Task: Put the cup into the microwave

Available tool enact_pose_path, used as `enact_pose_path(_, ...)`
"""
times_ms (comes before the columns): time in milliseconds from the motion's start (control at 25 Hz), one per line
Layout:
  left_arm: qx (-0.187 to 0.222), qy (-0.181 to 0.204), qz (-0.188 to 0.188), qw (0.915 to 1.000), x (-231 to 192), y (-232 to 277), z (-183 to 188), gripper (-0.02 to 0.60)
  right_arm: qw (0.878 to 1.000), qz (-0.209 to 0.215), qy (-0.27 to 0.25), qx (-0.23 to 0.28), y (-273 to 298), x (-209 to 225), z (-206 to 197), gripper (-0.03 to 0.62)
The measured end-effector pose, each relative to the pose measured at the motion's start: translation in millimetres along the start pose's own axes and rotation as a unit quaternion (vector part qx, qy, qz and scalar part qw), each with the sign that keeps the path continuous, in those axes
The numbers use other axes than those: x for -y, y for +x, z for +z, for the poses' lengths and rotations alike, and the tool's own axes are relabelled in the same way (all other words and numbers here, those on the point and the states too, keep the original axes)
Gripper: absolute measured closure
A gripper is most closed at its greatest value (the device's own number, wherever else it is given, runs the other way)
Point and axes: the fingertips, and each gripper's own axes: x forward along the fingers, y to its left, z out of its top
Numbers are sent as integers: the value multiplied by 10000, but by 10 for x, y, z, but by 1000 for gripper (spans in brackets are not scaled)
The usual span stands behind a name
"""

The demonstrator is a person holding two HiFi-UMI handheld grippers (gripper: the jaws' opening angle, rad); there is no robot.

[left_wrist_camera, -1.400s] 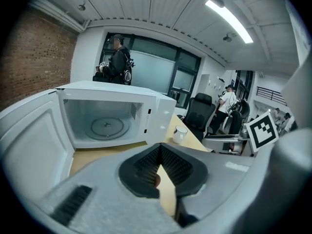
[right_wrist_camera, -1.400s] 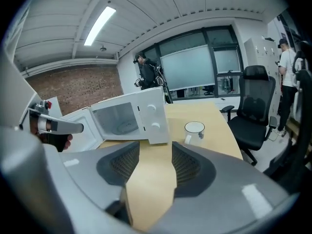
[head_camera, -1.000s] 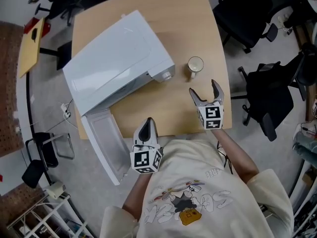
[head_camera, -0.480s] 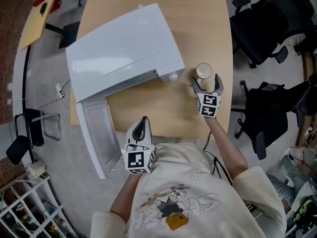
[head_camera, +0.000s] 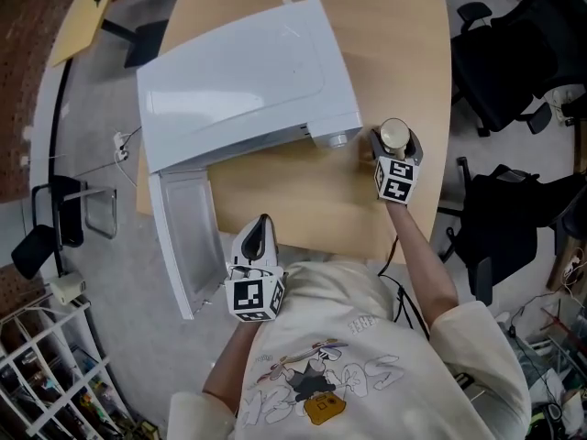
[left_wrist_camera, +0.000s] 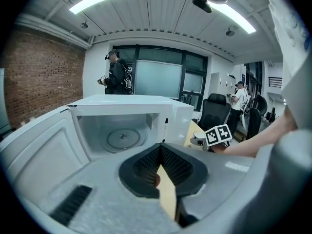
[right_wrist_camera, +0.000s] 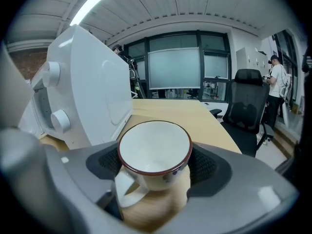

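Note:
A white cup (head_camera: 394, 135) with a dark red rim stands upright on the wooden table (head_camera: 293, 200), just right of the white microwave (head_camera: 238, 71). My right gripper (head_camera: 395, 141) reaches around it, one jaw on each side, and the jaws are closing. In the right gripper view the cup (right_wrist_camera: 154, 152) fills the gap between the pads, its handle turned toward me; no firm press shows. The microwave door (head_camera: 183, 236) hangs open at the left, and the cavity and glass turntable (left_wrist_camera: 123, 139) show. My left gripper (head_camera: 263, 220) is shut and empty at the table's near edge.
Black office chairs (head_camera: 514, 53) stand right of the table, another (head_camera: 504, 218) nearer. The cup sits close to the table's right edge. A wire rack (head_camera: 46, 374) is at lower left. People (left_wrist_camera: 116, 77) stand far behind the microwave.
My right gripper has moved forward from the near edge to the cup and now has its jaws on either side of it. The left gripper has barely shifted.

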Motion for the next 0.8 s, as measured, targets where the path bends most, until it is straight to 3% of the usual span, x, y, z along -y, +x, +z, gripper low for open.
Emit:
enact_pose_path(400,59,62,-111,9999,64,-12,43,577,9994,207,-242,-98,-161,-118,-19,191)
enact_pose_path(800,195,-145,-199,9995,57,-11,5,577,9915,1066,-748,-71,-659,-687,21,191)
